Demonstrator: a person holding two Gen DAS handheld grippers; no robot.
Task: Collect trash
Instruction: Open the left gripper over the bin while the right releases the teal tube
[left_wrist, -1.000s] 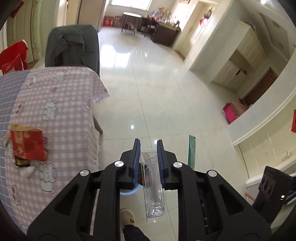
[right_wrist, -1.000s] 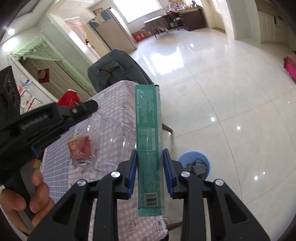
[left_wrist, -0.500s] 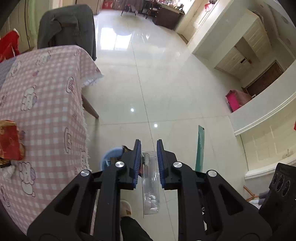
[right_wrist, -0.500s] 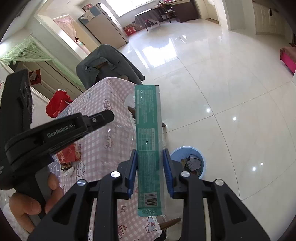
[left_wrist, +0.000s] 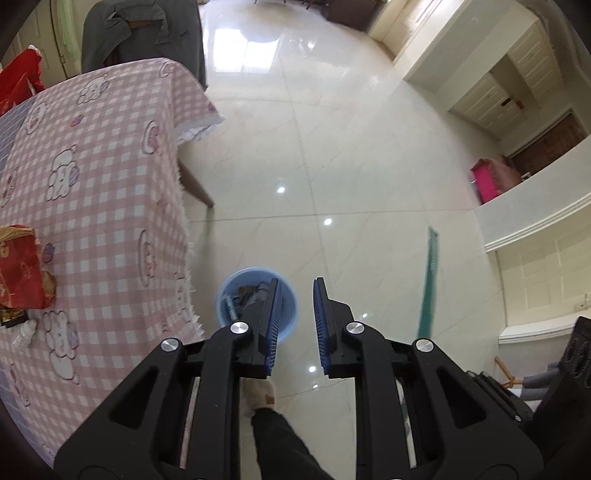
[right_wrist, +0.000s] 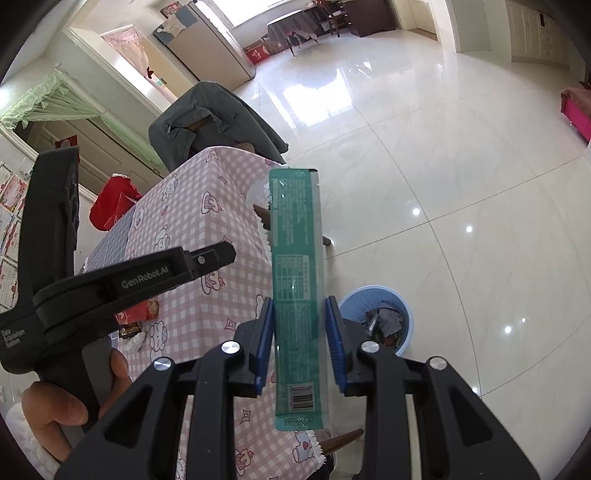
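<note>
Left gripper (left_wrist: 295, 325) over bin (left_wrist: 255, 310), parted, empty. Right gripper (right_wrist: 299, 339) clamps wrapper (right_wrist: 295, 266) beside bin; next: carry over bin, release.

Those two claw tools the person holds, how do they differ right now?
The right gripper is clamped on a long green packet, which stands upright between its pads. The left gripper has nothing between its pads. The left gripper's view looks steeply down with the blue bin right behind its fingers, while the right gripper sees that bin off to one side. Both are black with blue ribbed pads.
</note>
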